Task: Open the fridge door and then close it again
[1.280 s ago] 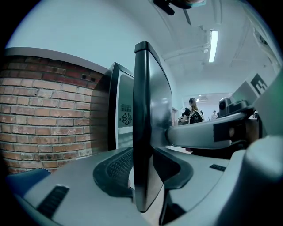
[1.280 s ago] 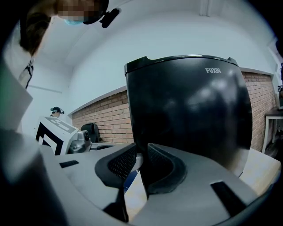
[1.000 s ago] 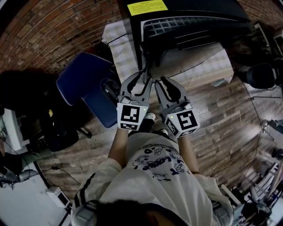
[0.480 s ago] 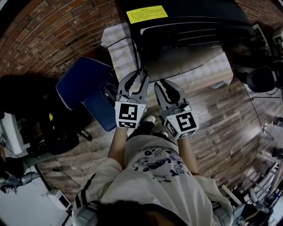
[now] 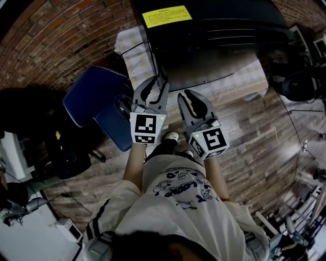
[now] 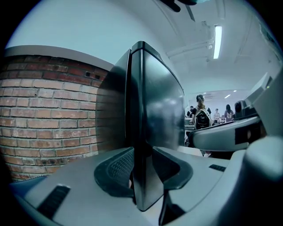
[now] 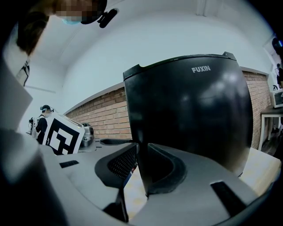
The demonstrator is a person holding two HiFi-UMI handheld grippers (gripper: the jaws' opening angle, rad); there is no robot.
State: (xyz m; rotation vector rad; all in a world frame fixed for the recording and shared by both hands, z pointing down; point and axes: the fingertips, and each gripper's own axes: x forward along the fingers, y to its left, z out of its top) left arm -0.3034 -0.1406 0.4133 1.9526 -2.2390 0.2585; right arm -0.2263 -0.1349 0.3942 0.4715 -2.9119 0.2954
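Two tools (image 5: 155, 84) (image 5: 187, 97), one fridge (image 5: 214, 23)

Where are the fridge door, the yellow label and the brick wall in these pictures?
fridge door (image 7: 190, 123): right gripper view, its glossy black front face.
yellow label (image 5: 166, 16): head view, middle of the sticker.
brick wall (image 6: 44, 114): left gripper view, bare bricks at the picture's left.

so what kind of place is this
Probably an indoor lab or shared workroom rather than a home: a black fridge by a brick wall, a ceiling strip light, and people in the background.
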